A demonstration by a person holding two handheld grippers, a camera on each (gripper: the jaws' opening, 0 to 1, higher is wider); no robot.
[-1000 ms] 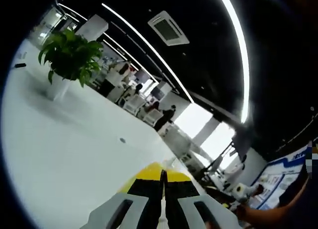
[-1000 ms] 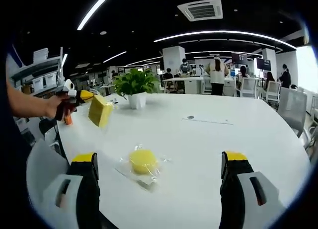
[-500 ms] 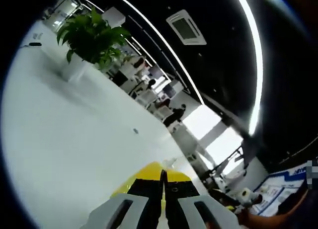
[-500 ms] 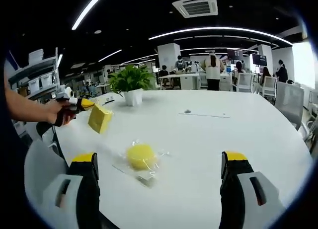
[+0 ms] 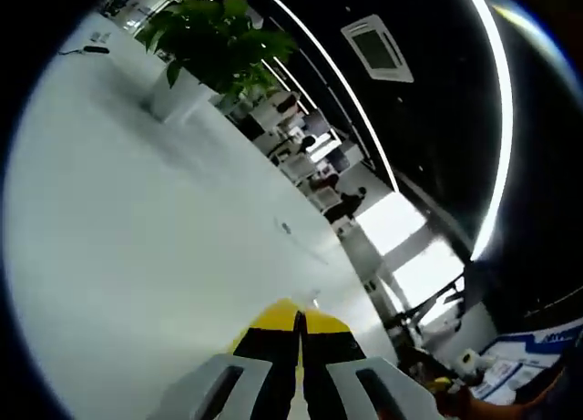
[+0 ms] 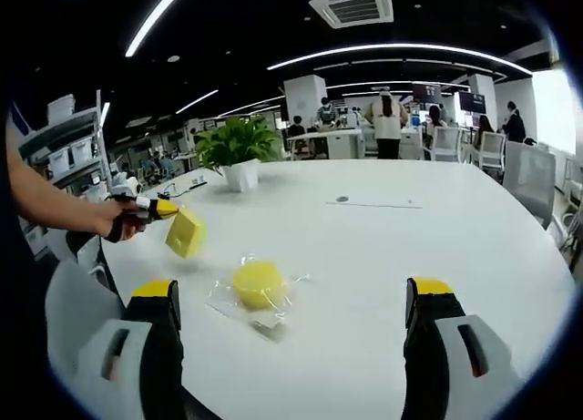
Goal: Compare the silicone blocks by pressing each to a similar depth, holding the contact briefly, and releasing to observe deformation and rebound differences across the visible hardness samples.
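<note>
Round yellow silicone block (image 6: 259, 284) lies on clear wrapping on the white desk (image 6: 437, 247), at 11 o'clock from the right claw (image 6: 290, 333), jaws wide. Left claw (image 6: 157, 207), at 10 o'clock, grips a square yellow block (image 6: 186, 232) aloft. Right claw nearer.

a square yellow silicone block (image 6: 186, 232) hangs tilted above the white table (image 6: 437, 247), pinched at one corner. a round yellow block (image 6: 258, 284) lies flat on clear plastic wrap (image 6: 239, 307) nearby.
</note>
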